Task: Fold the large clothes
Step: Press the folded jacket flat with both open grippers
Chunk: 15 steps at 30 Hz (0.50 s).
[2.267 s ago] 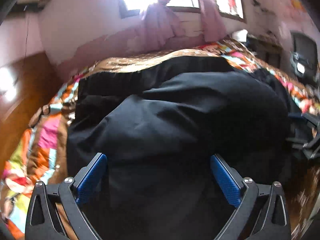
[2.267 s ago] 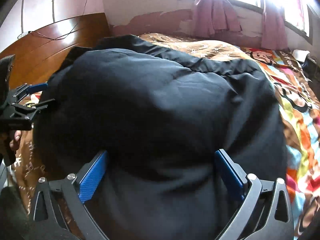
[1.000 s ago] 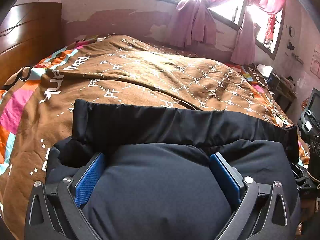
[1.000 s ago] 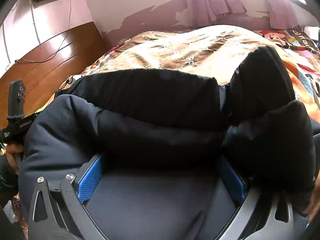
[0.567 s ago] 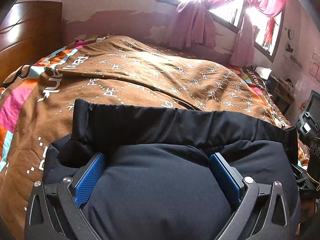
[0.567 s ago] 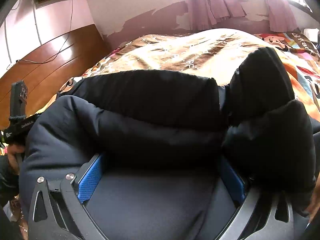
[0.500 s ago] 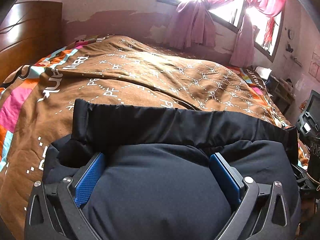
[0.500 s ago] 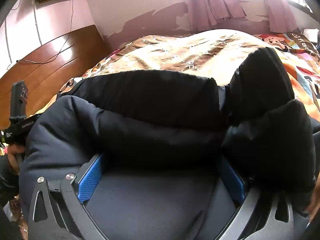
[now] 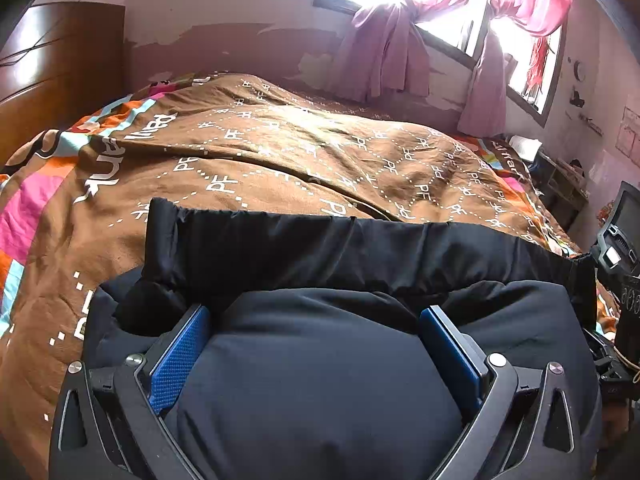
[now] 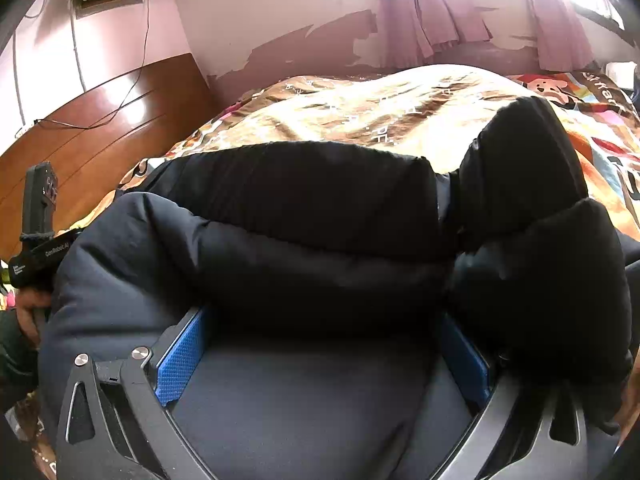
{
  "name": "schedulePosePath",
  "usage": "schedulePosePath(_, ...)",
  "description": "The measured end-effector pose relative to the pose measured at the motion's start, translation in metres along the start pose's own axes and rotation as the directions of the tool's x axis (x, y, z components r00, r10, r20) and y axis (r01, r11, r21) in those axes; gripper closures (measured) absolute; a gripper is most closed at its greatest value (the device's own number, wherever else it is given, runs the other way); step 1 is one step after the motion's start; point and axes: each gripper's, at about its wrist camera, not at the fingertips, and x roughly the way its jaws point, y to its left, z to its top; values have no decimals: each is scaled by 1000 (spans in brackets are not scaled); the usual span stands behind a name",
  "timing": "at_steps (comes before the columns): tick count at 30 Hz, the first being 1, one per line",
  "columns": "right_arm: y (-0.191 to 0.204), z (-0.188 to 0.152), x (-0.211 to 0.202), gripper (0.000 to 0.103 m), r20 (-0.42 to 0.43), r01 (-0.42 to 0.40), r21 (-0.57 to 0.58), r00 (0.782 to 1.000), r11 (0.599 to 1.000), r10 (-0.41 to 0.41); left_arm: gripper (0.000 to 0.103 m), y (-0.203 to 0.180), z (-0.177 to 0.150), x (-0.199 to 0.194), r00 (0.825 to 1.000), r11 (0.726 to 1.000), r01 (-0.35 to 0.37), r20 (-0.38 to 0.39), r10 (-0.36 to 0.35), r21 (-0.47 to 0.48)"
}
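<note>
Ahead of the gripper spreads a brown patterned quilt (image 9: 304, 152), a wooden headboard (image 10: 112, 120) leftward, pink curtains (image 9: 384, 56) beyond.

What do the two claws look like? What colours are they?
Both look alike. The left claw has two black frame arms with triangle-shaped cut-outs and shiny silver screws, and each finger carries a bumpy bright blue pad. The right claw has the same blue pads. In the right view, the left tool's black handle bears small white lettering.

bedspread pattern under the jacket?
Brown bedspread with white dotted diamonds and "PF" letters; clearest in left wrist view.
</note>
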Motion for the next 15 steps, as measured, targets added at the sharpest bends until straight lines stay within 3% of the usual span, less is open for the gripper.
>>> schedulePosePath(10, 3, -6, -21, 1, 68, 32, -16, 997, 999, -31, 0, -1, -2, -4, 1000, 1000, 0, 22, 0, 10)
schedulePosePath(15, 9, -12, -49, 1, 123, 166, -20, 979, 986, -163, 0, -2, -9, -26, 996, 1000, 4, 92, -6, 31)
